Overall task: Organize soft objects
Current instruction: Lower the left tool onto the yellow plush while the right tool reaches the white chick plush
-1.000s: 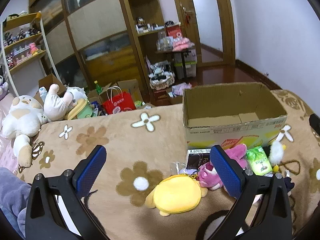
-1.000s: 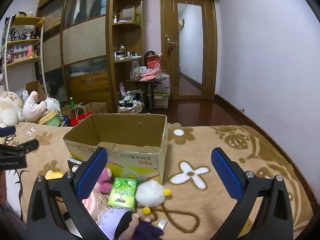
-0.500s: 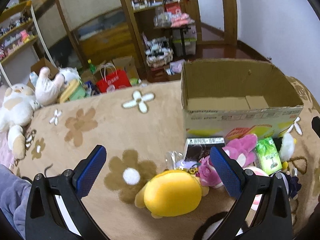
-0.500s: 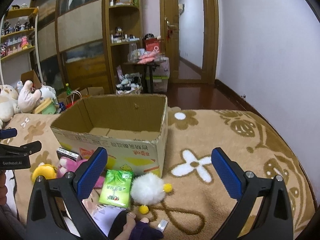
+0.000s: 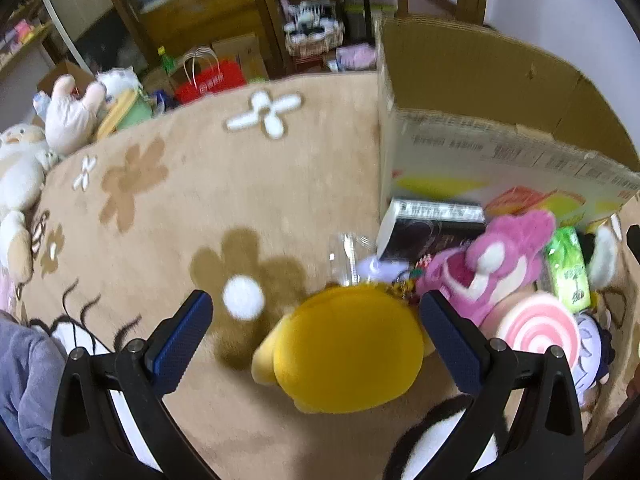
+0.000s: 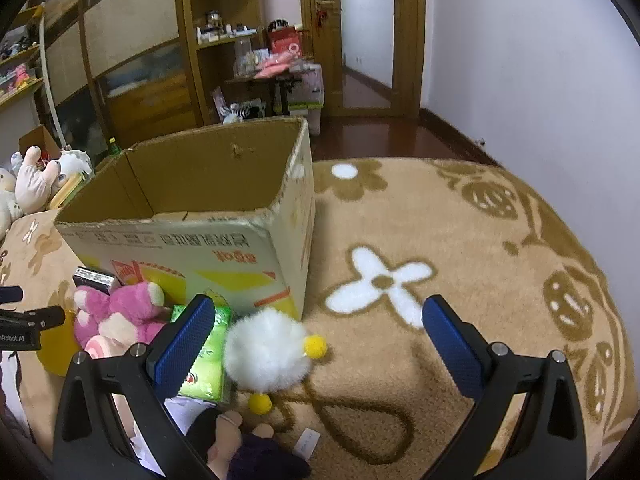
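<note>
While I am lowering the left tongs (image 5: 316, 318) with their jaws spread wide and holding nothing, the yellow plush (image 5: 344, 354) is lying just under them on the flower-patterned blanket (image 5: 168, 216), more toward the right-hand pad than centred. I judge this to be the reach for the first toy, so I am needing to shift a little right, drop until both pads flank the soft body, then close gently. The right tongs (image 6: 314, 322) are also gaping wide and empty, hanging over the white pompom toy (image 6: 266, 354) beside the green packet (image 6: 206, 354). Just past the yellow plush the pink plush (image 5: 496, 264) and a dark boxed item (image 5: 428, 230) are crowding together. Beyond them the cardboard box (image 6: 180, 236) is standing open, and it looks empty to me.
</note>
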Demonstrator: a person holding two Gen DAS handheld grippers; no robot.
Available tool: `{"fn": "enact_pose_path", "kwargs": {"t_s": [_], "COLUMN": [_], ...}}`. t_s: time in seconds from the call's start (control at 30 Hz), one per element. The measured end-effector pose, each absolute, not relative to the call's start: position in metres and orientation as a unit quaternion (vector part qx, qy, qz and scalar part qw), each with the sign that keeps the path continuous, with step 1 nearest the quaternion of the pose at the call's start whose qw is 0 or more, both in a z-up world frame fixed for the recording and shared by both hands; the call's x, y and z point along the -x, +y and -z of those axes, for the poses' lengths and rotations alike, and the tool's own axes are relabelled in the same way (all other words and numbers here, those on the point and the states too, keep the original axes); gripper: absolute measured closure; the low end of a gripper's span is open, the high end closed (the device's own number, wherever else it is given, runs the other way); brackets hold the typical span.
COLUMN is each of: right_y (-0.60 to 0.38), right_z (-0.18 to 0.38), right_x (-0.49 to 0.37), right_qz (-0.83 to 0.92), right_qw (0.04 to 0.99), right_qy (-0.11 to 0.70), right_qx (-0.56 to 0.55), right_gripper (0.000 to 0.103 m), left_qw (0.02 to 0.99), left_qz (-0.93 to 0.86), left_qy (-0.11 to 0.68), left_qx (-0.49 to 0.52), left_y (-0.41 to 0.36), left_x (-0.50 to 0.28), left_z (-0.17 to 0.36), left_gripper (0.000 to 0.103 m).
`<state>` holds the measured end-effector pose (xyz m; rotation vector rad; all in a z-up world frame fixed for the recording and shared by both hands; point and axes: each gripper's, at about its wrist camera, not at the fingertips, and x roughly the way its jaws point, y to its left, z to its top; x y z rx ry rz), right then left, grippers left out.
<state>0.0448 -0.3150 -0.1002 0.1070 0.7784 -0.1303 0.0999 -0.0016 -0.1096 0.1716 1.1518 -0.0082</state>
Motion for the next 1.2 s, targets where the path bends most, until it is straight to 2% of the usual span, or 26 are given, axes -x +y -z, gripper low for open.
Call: {"fn": "enact_pose_path", "kwargs": {"t_s": [0.13,0.3,0.37,0.43,0.8,0.87,0.9,1.2], "right_y": [-0.317,-0.316,-0.316,-0.318,-0.315,-0.315,-0.314,-0.307], "right_z": [0.108,0.122,0.128,0.132,0.147,0.150,0.150,0.157], "right_x": [-0.048,-0.056,-0.059,-0.061,-0.066,-0.067,-0.068,-0.065], "right_qz": [0.055,0.047,0.045,0.045,0.018,0.014,0.011,-0.003], "right_qw": [0.918,0.906,0.900,0.896,0.880,0.876,0.874,0.864], "right_qy": [0.389,0.416,0.428,0.437,0.468,0.475,0.478,0.495], "right_qx": [-0.057,-0.059,-0.060,-0.064,-0.080,-0.081,-0.083,-0.088], "right_gripper": [0.000,0.006,0.015,0.017,0.021,0.035,0.036,0.038], "left_qw": [0.820,0.808,0.808,0.807,0.794,0.791,0.791,0.780], "left_qz": [0.013,0.014,0.014,0.015,0.021,0.021,0.021,0.026], "left_qy": [0.568,0.583,0.584,0.585,0.606,0.608,0.608,0.624], "left_qx": [-0.068,-0.080,-0.083,-0.079,-0.053,-0.055,-0.056,-0.032], "left_y": [0.001,-0.001,-0.001,0.000,0.009,0.009,0.008,0.015], "left_x": [-0.102,-0.104,-0.105,-0.105,-0.109,-0.109,-0.109,-0.113], "left_z": [0.119,0.130,0.131,0.132,0.141,0.141,0.141,0.150], "left_gripper": [0.001,0.001,0.001,0.001,0.001,0.001,0.001,0.001]}}
